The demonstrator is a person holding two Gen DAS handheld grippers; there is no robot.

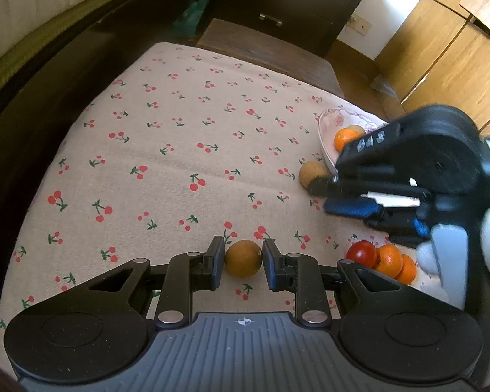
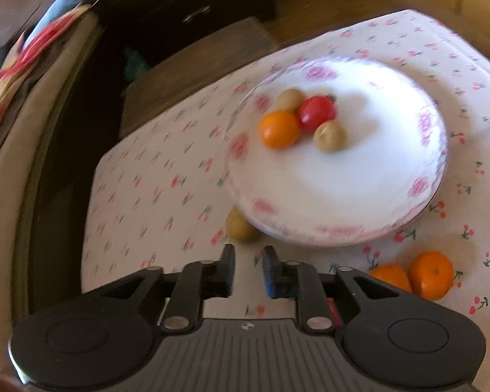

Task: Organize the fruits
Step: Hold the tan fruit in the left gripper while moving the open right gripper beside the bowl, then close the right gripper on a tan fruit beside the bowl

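Observation:
My left gripper [image 1: 243, 258] is shut on a round brown fruit [image 1: 243, 259] that rests on the cherry-print cloth [image 1: 179, 150]. In the right wrist view, a white plate with pink flowers [image 2: 343, 183] holds an orange [image 2: 279, 129], a red fruit [image 2: 317, 112] and two brown fruits [image 2: 330, 135]. Another brown fruit [image 2: 240, 225] lies against the plate's near-left rim. My right gripper [image 2: 248, 269] hovers just short of that fruit, jaws shut with nothing between them. In the left wrist view it [image 1: 323, 192] reaches in from the right, beside the same brown fruit [image 1: 312, 173].
Two oranges [image 2: 431, 274] lie on the cloth near-right of the plate; the left wrist view shows them [image 1: 388, 259] next to a red fruit [image 1: 361, 253]. A dark drawer cabinet [image 1: 277, 9] stands beyond the table, wooden cupboards [image 1: 441, 49] at the right.

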